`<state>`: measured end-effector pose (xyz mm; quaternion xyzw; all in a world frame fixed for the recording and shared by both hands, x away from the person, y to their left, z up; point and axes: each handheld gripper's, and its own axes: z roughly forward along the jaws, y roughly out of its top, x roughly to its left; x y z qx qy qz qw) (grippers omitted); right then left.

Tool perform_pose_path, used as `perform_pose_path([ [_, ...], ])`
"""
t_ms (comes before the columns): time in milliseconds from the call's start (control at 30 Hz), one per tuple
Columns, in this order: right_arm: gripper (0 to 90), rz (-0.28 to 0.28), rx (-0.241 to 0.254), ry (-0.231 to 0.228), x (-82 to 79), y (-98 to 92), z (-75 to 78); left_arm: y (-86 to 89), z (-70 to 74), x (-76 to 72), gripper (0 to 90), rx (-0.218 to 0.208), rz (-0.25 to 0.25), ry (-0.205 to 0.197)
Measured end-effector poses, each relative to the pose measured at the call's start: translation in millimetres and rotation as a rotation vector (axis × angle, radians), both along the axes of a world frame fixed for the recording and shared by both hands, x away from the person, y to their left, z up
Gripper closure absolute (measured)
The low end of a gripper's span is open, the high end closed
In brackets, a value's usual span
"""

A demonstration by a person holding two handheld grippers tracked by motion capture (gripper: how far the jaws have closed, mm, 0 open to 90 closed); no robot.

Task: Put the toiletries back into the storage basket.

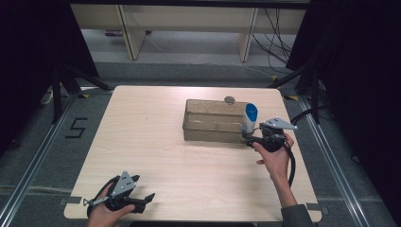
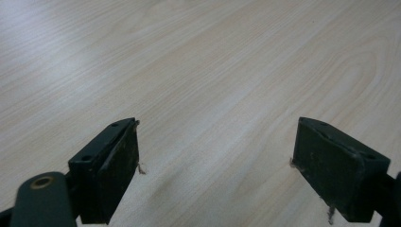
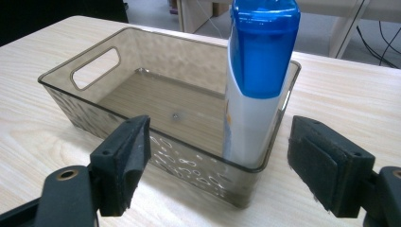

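**A:** So where's the bottle (image 3: 257,80) sitting right now?

**B:** White one with a blue cap, standing upright inside the see-through bin (image 3: 85,101), tucked into the corner closest to the right gripper (image 3: 217,165). It's a bit taller than the wall, so the cap pokes out over the rim.

**A:** Is the gripper on it?

**B:** Nope. In the right gripper view the fingers (image 3: 125,161) are spread wide, released, with nothing pinched. They sit just outside the bin's near wall, and the bottle stands behind that wall, lined up with the gap between them.

**A:** And the bin itself?

**B:** Smoky brown plastic with cut-out handles at the ends, sitting on the light wood counter (image 1: 156,142) toward the far right side. Can't tell if anything else is in it.

**A:** Left side?

**B:** The left gripper (image 1: 144,198) is way off at the near left edge of the counter, well apart from the bin. Its fingers (image 2: 111,170) are wide apart too, just bare wood between them.
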<state>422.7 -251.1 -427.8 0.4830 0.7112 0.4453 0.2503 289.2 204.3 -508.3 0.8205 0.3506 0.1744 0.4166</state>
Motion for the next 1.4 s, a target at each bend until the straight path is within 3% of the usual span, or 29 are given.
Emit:
perform_pose_path([
  [133,23.3,0.017,-0.027,-0.010,-4.0,-2.2,0.6,0.2,-0.1,0.4,14.9,0.001,-0.004,0.003],
  [233,23.4,0.010,0.000,-0.010,-6.6,0.4,0.0,1.0,0.1,1.1,14.9,0.014,-0.005,0.002],
  [267,23.3,0.011,-0.005,0.008,-8.3,0.6,0.9,0.1,-0.2,0.6,14.9,0.000,-0.002,0.004],
  [300,23.4,0.022,-0.034,-0.031,-7.3,-1.4,0.5,0.4,-0.2,0.7,14.9,0.007,-0.005,0.003],
  [400,23.3,0.029,0.007,-0.004,-11.6,4.1,-1.3,0.2,-0.1,0.6,14.9,0.001,-0.004,0.004],
  [500,23.1,0.036,0.000,0.008,-13.0,4.9,-1.2,0.1,-0.2,0.2,14.9,0.000,-0.002,0.004],
  [533,23.1,0.039,0.008,0.000,-13.6,5.9,-1.9,1.8,0.6,0.8,14.9,0.024,-0.016,0.005],
  [667,23.0,0.064,-0.021,-0.014,-15.4,4.5,-1.7,0.2,0.1,0.2,14.9,0.002,-0.001,0.001],
  [700,22.9,0.053,0.023,0.010,-18.0,7.7,-2.0,1.0,0.4,0.7,14.9,0.015,-0.002,0.000],
  [767,22.7,0.068,-0.013,-0.010,-18.0,5.5,-1.4,1.5,0.7,1.0,14.9,0.024,-0.004,-0.001],
  [800,22.6,0.070,-0.025,-0.033,-17.8,5.3,-2.3,0.2,0.2,0.1,14.9,0.002,0.000,0.001],
  [900,22.3,0.082,0.001,-0.013,-20.0,7.0,-2.3,0.2,0.1,0.2,14.9,0.002,0.000,0.002],
  [933,22.1,0.075,0.004,-0.011,-21.5,7.9,-2.2,2.0,0.7,1.5,14.9,0.033,-0.009,-0.002],
  [967,21.8,0.080,0.020,-0.004,-22.3,9.3,-2.8,1.3,0.7,0.9,14.9,0.022,-0.002,-0.001],
  [1000,21.7,0.090,-0.009,-0.027,-22.1,7.4,-2.1,0.3,0.3,0.2,14.9,0.004,-0.001,0.000],
  [1033,21.7,0.090,-0.004,-0.021,-23.0,7.8,-2.0,0.1,0.0,0.0,14.9,0.001,0.000,0.002],
  [1067,21.7,0.096,0.009,-0.009,-25.9,9.1,-1.7,2.1,0.4,1.9,14.9,0.033,-0.011,-0.002],
  [1100,21.7,0.096,0.009,-0.009,-25.9,9.1,-1.7,2.1,0.4,1.9,14.9,0.033,-0.011,-0.002],
  [1133,21.7,0.094,0.024,0.005,-27.5,10.1,-1.2,1.5,0.8,1.0,14.9,0.025,-0.003,-0.002],
  [1167,21.6,0.104,0.005,-0.032,-26.4,8.9,-2.1,0.9,0.6,0.5,14.9,0.016,-0.001,-0.002],
  [1200,21.7,0.113,0.018,-0.017,-27.6,9.5,-2.1,-0.3,-0.1,-0.1,14.9,-0.006,0.002,0.000],
  [1233,21.6,0.109,0.009,-0.021,-29.0,9.2,-1.9,0.5,0.1,0.4,14.9,0.008,-0.001,-0.001],
  [1267,21.7,0.107,0.031,-0.006,-30.8,11.0,-2.2,2.1,0.9,1.3,14.9,0.036,-0.008,-0.001],
  [1333,21.7,0.114,0.001,-0.035,-31.6,9.0,-2.3,0.0,0.2,0.1,14.9,0.002,0.000,0.000],
  [1400,21.7,0.119,0.011,-0.020,-33.7,10.1,-2.9,0.2,0.3,0.2,14.9,0.004,-0.001,0.000],
])
